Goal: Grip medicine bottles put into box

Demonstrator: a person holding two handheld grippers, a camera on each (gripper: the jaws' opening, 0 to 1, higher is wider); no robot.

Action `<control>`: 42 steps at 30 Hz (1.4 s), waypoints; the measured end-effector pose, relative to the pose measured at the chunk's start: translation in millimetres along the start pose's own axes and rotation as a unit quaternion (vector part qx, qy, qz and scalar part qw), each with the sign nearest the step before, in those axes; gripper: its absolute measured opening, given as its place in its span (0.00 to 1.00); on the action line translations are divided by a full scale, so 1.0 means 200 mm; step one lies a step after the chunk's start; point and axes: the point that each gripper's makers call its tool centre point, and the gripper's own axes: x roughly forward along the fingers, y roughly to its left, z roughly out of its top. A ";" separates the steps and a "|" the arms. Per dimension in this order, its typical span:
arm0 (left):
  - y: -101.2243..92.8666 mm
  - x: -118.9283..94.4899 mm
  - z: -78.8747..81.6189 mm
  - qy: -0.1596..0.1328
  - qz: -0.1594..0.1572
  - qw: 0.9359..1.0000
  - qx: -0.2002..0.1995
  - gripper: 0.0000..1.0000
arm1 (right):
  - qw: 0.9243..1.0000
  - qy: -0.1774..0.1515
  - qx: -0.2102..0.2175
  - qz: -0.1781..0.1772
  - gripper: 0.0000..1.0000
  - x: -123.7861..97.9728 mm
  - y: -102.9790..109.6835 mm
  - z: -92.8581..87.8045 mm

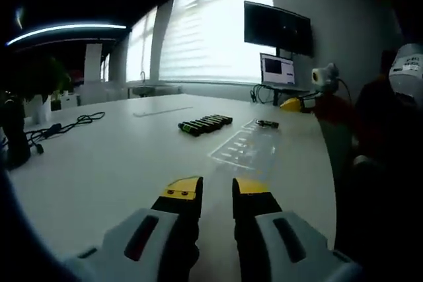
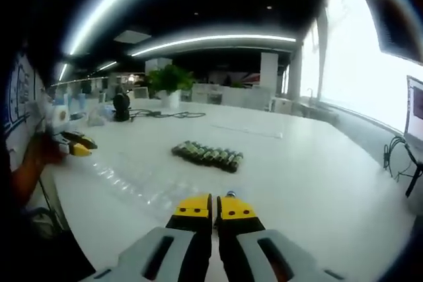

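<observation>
A large white table point(image 1: 119, 163) fills the lower part of the left gripper view. The left gripper point(image 1: 217, 193) rises from the bottom with its yellow-tipped jaws parted by a narrow gap and nothing between them. Farther along the table lies a row of small dark medicine bottles point(image 1: 205, 123), on their sides and packed touching one another. Just beside the row, on its right in this view, lies a clear plastic tray point(image 1: 243, 146), the box with shaped slots, flat on the table. One single bottle point(image 1: 267, 123) lies apart at the tray's far end. A black cable point(image 1: 63, 127) trails across the table on the left. Behind stand a laptop point(image 1: 277, 70), a dark wall monitor point(image 1: 277, 28) and bright window blinds point(image 1: 211, 28).

In the right gripper view the right gripper point(image 2: 215, 209) has its yellow-tipped jaws pressed nearly together, and a small dark object shows just at their tips; whether it is gripped cannot be told. The row of medicine bottles point(image 2: 207, 154) lies on the table point(image 2: 304, 183) a little beyond the jaws. The clear tray point(image 2: 129, 186) lies on the left of the bottles. At the far left edge the yellow tips of the other gripper point(image 2: 74, 144) show. A potted plant point(image 2: 170, 82) stands at the table's far end
</observation>
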 end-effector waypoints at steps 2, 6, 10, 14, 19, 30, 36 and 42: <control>0.00 0.00 0.00 0.001 0.000 1.000 0.001 0.12 | 1.000 0.002 -0.007 -0.005 0.00 0.02 -0.01 0.01; 0.02 -0.02 0.01 -0.009 0.004 1.000 -0.003 0.12 | 1.000 0.005 -0.005 -0.010 0.01 0.05 -0.04 0.02; 0.04 -0.03 0.01 -0.015 0.018 1.000 -0.008 0.12 | 1.000 0.015 -0.005 -0.016 0.02 0.09 -0.06 0.02; 0.03 -0.02 0.01 -0.014 0.013 1.000 -0.010 0.12 | 1.000 0.015 -0.008 -0.017 0.03 0.13 -0.07 0.05; 0.03 -0.02 0.02 -0.016 0.013 1.000 -0.010 0.12 | 1.000 0.012 -0.013 -0.018 0.04 0.19 -0.09 0.10; 0.01 -0.01 0.02 -0.019 -0.003 1.000 -0.011 0.12 | 0.999 0.033 -0.010 -0.008 0.04 0.43 -0.13 0.16; -0.01 -0.01 0.02 -0.019 -0.010 1.000 -0.007 0.13 | 0.998 0.054 -0.011 -0.012 0.04 0.53 -0.18 0.14; -0.01 -0.01 0.02 -0.019 -0.010 1.000 -0.007 0.12 | 0.998 0.066 -0.013 -0.011 0.05 0.60 -0.20 0.13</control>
